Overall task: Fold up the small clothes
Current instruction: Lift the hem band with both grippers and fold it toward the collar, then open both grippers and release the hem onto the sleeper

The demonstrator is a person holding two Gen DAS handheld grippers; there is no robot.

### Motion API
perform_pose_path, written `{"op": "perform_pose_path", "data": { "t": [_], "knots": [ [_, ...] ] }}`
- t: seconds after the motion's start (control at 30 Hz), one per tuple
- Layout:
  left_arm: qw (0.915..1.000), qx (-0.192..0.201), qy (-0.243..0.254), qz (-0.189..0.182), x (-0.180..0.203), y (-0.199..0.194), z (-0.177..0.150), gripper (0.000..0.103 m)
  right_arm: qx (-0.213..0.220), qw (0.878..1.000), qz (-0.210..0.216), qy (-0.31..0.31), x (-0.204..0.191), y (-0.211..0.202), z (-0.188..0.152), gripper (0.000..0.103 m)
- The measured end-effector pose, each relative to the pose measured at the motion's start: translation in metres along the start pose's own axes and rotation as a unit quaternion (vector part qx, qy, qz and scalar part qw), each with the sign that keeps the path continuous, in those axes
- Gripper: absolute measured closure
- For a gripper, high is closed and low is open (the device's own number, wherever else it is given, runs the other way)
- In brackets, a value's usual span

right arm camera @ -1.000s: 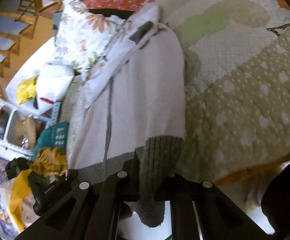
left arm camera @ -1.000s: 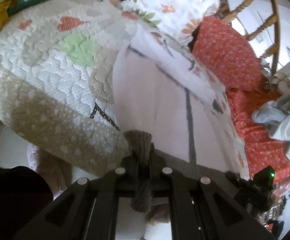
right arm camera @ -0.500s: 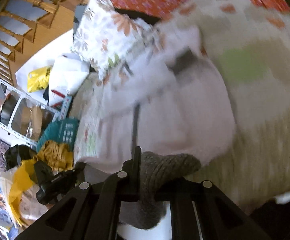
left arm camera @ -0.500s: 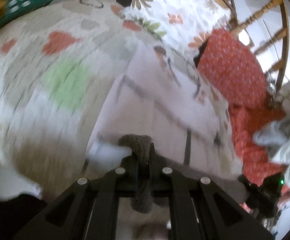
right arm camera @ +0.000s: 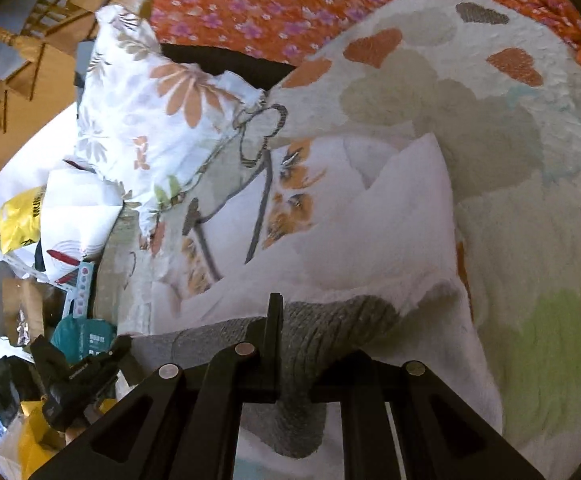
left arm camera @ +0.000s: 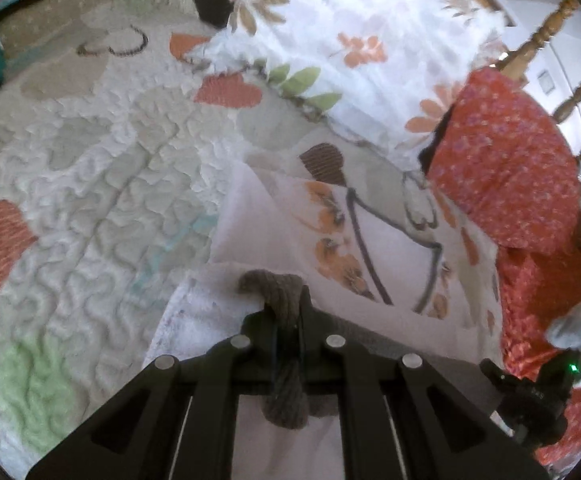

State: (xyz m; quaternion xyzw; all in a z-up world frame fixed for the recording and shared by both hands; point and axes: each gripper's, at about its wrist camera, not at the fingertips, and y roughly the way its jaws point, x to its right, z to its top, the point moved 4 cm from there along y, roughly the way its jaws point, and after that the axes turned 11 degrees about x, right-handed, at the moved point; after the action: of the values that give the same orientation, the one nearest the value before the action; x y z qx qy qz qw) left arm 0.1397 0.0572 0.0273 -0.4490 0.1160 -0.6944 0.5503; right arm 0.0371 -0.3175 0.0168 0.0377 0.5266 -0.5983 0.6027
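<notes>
A small white garment [left arm camera: 374, 240] with orange flower prints, grey lines and a grey ribbed hem [left arm camera: 278, 284] lies on the quilted bedspread [left arm camera: 90, 168]. My left gripper [left arm camera: 288, 312] is shut on the hem at one corner and holds it over the garment's upper part. My right gripper [right arm camera: 290, 344] is shut on the grey hem [right arm camera: 342, 328] at the other corner. The white garment [right arm camera: 370, 216] is doubled over, hem end raised above the lower layer. The other gripper shows at lower right in the left wrist view [left arm camera: 530, 396] and lower left in the right wrist view [right arm camera: 78, 376].
A floral pillow [left arm camera: 350, 40] and an orange-red flowered cover [left arm camera: 506, 168] lie beyond the garment. A wooden bed frame [left arm camera: 550, 32] stands behind. Bags, a teal box [right arm camera: 86, 336] and clutter sit beside the bed at left in the right wrist view.
Both grippers have carried the grey hem forward from the bed's edge over the garment, folding it onto itself. The bed edge and floor have left view.
</notes>
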Motion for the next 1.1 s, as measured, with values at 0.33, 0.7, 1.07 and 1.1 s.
{"op": "perform_pose_path", "data": {
  "t": [0.33, 0.7, 1.07, 1.1],
  "knots": [
    [0.9968, 0.063, -0.026, 0.042, -0.010, 0.002, 0.034, 0.039, 0.062, 0.996, 0.026, 0.058, 0.022, 0.027, 0.058, 0.041],
    [0.9966, 0.001, 0.040, 0.072, -0.016, 0.001, 0.002, 0.039, 0.027, 0.998, 0.017, -0.062, -0.025, 0.028, 0.023, 0.041],
    [0.9852, -0.011, 0.014, 0.170, -0.069, 0.020, 0.011, 0.034, 0.027, 0.991, -0.096, -0.091, 0.010, 0.049, 0.023, 0.042],
    [0.9846, -0.004, 0.011, 0.174, -0.070, 0.017, 0.013, 0.034, 0.037, 0.990, -0.106, -0.085, 0.012, 0.043, 0.026, 0.041]
  ]
}}
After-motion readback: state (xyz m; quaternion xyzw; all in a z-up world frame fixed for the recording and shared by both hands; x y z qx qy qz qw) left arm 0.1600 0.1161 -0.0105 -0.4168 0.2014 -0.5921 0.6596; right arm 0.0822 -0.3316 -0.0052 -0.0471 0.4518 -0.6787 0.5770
